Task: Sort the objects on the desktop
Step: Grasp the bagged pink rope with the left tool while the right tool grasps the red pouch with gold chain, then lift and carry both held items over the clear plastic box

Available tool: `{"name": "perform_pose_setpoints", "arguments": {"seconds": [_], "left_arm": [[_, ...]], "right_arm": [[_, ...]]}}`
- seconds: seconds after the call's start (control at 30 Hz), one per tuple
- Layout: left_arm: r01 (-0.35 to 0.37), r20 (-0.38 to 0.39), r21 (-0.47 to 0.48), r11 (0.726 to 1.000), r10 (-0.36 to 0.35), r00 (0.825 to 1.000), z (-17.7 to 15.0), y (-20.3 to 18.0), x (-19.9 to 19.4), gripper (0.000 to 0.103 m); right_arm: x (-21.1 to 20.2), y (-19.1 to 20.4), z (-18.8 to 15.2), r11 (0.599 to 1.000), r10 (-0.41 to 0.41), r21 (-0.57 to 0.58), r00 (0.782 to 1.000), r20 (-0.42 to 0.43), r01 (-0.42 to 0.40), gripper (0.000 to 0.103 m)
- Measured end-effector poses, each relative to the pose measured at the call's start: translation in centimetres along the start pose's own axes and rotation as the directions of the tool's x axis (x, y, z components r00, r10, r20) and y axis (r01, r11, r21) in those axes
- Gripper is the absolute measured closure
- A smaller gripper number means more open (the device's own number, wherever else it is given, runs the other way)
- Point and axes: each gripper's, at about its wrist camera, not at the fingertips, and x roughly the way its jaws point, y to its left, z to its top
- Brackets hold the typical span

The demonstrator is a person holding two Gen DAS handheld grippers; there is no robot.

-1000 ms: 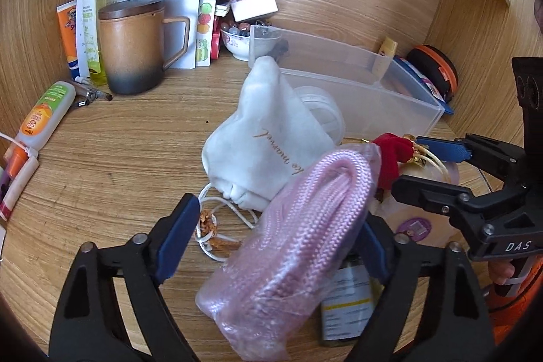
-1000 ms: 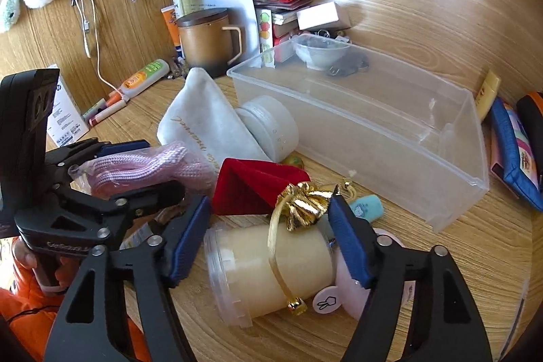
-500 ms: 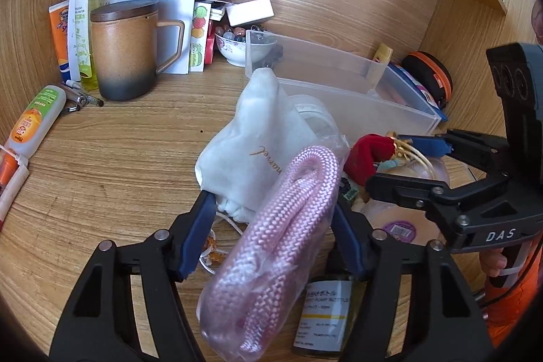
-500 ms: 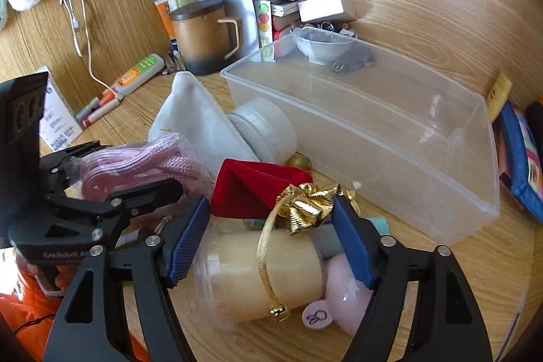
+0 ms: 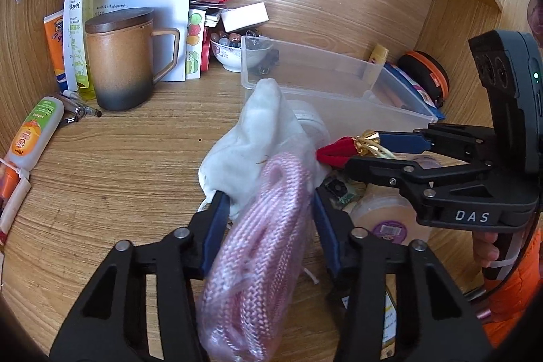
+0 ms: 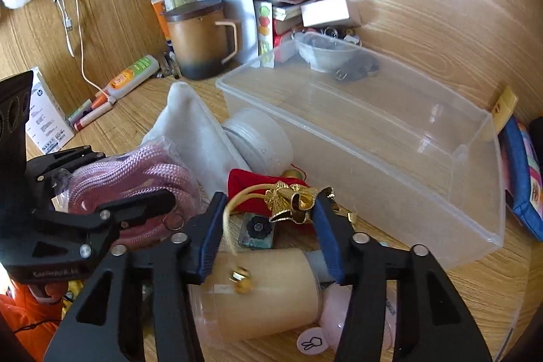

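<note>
My left gripper is shut on a pink braided rope in a clear bag, lifted off the desk; it also shows in the right wrist view. My right gripper is closing around the gold bow of a red velvet pouch, its pads near the bow's sides. The pouch also shows in the left wrist view. A white cloth pouch lies in front of the clear plastic bin.
A cream jar and a pink item lie under the right gripper. A white jar stands by the bin. A brown lidded mug, bottles, papers and a bowl line the back wall. A blue case lies right.
My left gripper has closed on the pink rope and lifted it. My right gripper has narrowed around the gold bow and risen slightly.
</note>
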Motion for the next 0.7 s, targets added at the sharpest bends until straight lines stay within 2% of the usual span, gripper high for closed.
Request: {"name": "perform_pose_setpoints", "arguments": {"seconds": [0.13, 0.2, 0.3, 0.43, 0.6, 0.7], "left_arm": [[-0.006, 0.000, -0.006, 1.000, 0.006, 1.000, 0.0, -0.3, -0.4, 0.062], [-0.010, 0.006, -0.003, 1.000, 0.010, 1.000, 0.0, -0.5, -0.8, 0.067], [-0.009, 0.021, 0.005, 1.000, 0.008, 1.000, 0.2, -1.0, -1.5, 0.072], [-0.021, 0.034, 0.019, 1.000, 0.020, 0.999, 0.7, -1.6, -2.1, 0.074], [-0.039, -0.041, 0.081, 0.996, 0.042, 0.998, 0.5, -2.5, -0.9, 0.073], [-0.024, -0.097, 0.097, 0.995, 0.034, 0.995, -0.2, -2.6, -0.1, 0.073]], "right_arm": [[-0.6, -0.4, -0.2, 1.000, 0.001, 0.015, 1.000, 0.021, -0.001, 0.067], [-1.0, -0.8, -0.4, 1.000, 0.002, 0.023, 0.999, 0.035, -0.003, 0.069], [-1.8, -1.3, -0.6, 0.999, 0.011, 0.038, 0.998, 0.058, -0.013, 0.070], [-3.2, -2.0, -0.9, 0.998, 0.024, 0.057, 0.995, 0.099, -0.030, 0.070], [-4.5, -2.5, -1.5, 0.997, 0.035, 0.069, 0.990, 0.134, -0.045, 0.070], [-5.0, -2.8, -1.9, 0.996, 0.043, 0.075, 0.988, 0.148, -0.055, 0.070]]}}
